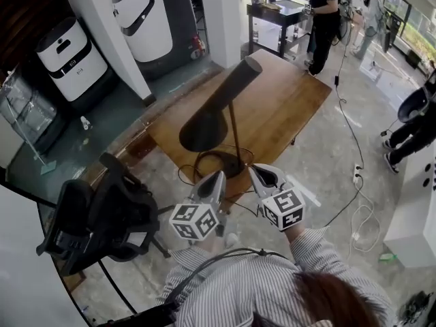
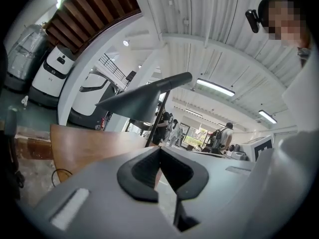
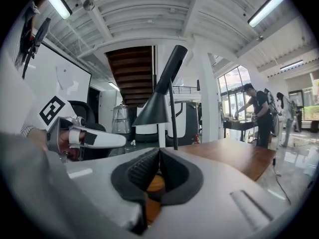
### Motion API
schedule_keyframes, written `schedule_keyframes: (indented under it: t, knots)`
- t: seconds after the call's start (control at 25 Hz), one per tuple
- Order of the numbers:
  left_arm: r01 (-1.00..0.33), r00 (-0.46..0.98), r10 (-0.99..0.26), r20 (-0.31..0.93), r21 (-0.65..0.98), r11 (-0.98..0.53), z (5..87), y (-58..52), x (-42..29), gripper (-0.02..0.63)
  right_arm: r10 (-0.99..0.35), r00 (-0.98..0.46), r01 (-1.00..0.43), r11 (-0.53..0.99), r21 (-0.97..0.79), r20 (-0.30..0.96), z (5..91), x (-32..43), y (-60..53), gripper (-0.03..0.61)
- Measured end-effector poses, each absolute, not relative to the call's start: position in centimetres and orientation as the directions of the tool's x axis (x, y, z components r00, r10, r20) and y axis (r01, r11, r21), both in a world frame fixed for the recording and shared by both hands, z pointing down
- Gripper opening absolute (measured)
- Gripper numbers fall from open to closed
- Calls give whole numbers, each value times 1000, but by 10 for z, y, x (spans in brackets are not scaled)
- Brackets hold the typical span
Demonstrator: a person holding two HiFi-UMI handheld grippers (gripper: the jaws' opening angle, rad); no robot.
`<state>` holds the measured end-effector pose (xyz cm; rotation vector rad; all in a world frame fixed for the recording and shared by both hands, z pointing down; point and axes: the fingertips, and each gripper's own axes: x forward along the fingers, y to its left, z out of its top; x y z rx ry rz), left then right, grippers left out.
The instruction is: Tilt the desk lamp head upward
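Two grippers side by side at near table edge: left gripper [image 1: 218, 177] jaws closed, empty; right gripper [image 1: 256, 172] likewise closed, empty. Black desk lamp [image 1: 216, 107] on wooden table [image 1: 293, 101], just ahead of both, head sloping downward.

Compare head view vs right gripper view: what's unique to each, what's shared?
Head view only: the lamp base, its looped cable and the office chair. Right gripper view only: the ceiling lights and a straight look at the right tool, jaws together with nothing between them. Both: the desk lamp head, the wooden table, the left tool and a person at the far bench.
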<state>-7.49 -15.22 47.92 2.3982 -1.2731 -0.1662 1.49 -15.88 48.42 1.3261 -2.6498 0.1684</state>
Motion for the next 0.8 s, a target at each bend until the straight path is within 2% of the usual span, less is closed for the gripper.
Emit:
schedule_keyframes:
  t: [0.32, 0.6, 0.8]
  knots:
    - [-741, 578, -812, 77, 465, -484, 481, -194, -91, 12, -775, -576, -800, 600, 17, 260, 495, -2, -216, 21]
    - [-661, 598, -802, 17, 577, -481, 479, -210, -84, 99, -735, -589, -765, 641, 60, 337, 521, -11, -259, 63]
    - [-607, 549, -830, -100, 634, -478, 467, -216, -89, 117, -710, -618, -727, 680, 99, 337, 521, -20, -275, 72]
